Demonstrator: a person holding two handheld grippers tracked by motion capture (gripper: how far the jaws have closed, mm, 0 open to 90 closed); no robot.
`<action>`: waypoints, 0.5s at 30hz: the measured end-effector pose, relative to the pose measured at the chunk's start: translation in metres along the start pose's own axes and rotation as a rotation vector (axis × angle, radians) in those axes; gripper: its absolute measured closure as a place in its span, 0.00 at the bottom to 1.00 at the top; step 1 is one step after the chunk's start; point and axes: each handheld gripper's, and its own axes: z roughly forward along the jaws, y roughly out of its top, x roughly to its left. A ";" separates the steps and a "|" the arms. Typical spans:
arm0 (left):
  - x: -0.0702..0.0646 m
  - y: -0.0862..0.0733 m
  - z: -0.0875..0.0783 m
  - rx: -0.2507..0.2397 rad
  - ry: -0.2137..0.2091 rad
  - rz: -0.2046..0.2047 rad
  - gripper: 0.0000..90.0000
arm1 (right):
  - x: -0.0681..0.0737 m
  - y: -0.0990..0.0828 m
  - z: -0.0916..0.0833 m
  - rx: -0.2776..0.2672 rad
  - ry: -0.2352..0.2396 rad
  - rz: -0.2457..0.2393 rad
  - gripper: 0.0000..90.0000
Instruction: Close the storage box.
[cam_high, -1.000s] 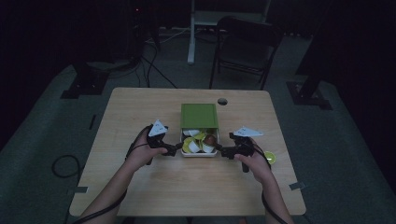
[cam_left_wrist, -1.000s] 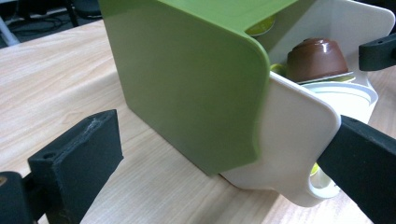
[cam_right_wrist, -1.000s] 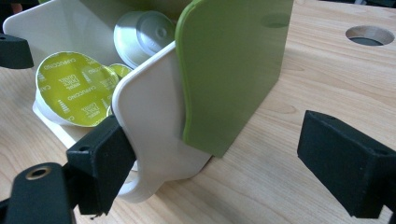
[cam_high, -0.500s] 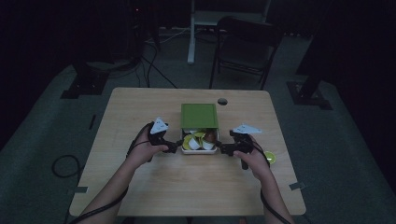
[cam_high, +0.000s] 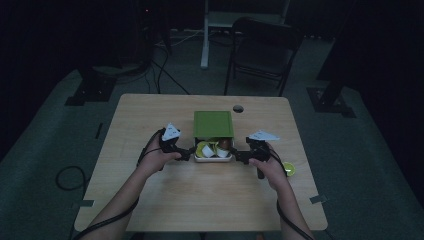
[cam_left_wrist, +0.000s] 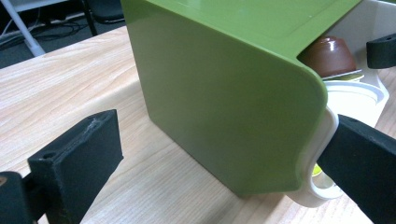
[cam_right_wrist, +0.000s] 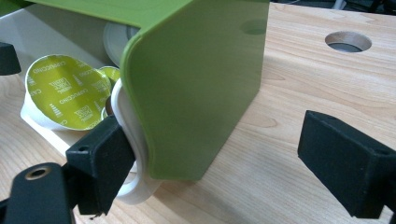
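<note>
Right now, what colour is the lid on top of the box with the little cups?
The lid is green, plain with no pattern. It shows best in the left gripper view.

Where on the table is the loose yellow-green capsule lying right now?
In the high view the loose capsule lies near the table's right edge, just right of the person's right hand.

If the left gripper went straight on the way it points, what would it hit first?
Most likely the green cover of the capsule box: its side wall stands directly between the left gripper's open jaws, with the white tray handle at one jaw.
</note>
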 end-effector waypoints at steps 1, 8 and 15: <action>0.000 0.000 0.000 0.001 0.003 -0.006 0.02 | 0.000 0.000 0.000 0.000 -0.002 -0.001 0.13; 0.002 0.000 0.002 -0.005 0.012 -0.026 0.02 | -0.002 0.002 0.003 0.003 -0.007 0.023 0.13; 0.002 0.000 0.004 -0.010 0.035 -0.035 0.02 | -0.002 0.002 0.005 -0.002 -0.023 0.033 0.13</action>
